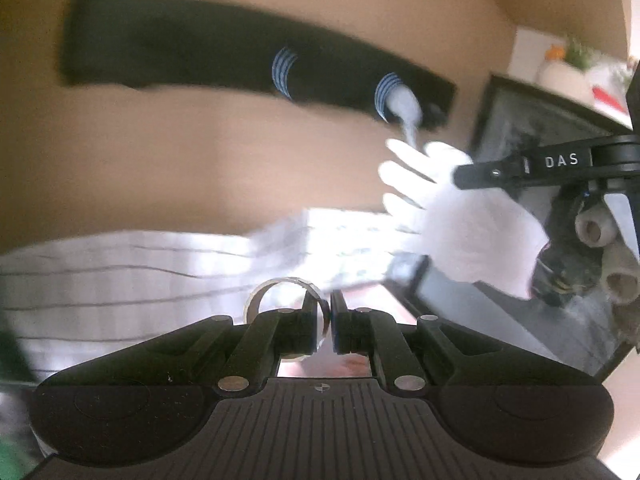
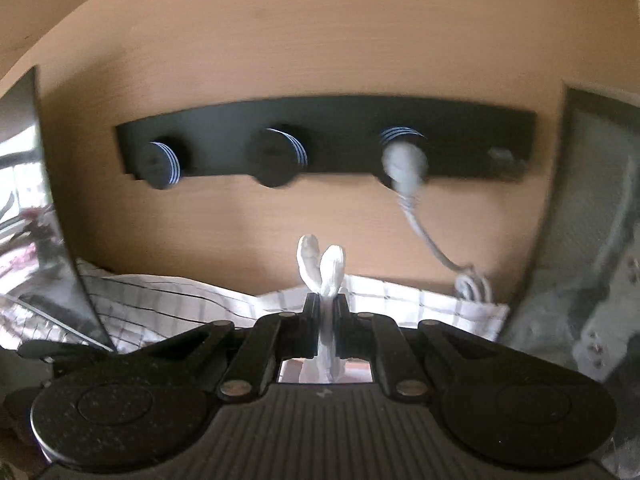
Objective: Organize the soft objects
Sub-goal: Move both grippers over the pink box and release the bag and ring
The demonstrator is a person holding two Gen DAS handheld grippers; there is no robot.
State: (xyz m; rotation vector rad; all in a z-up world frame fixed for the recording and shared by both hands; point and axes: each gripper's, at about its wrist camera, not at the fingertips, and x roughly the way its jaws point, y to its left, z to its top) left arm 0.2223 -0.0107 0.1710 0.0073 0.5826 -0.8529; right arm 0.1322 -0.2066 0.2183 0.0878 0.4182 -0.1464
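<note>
My right tool (image 2: 328, 312) pinches a white cloth loop (image 2: 322, 264). My left tool (image 1: 330, 320) is pressed together on a metal ring (image 1: 280, 300). One loop already hangs on the peg rack (image 2: 328, 136) at twelve o'clock; the checked cloth (image 2: 180, 296) still waits below.

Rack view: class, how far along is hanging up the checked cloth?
Done: one cord is looped over a knob on the rack. In hand: the right gripper has its jaws shut on a second loop. Left: that loop is on no knob yet, two knobs stand bare, and the cloth hangs below.
</note>
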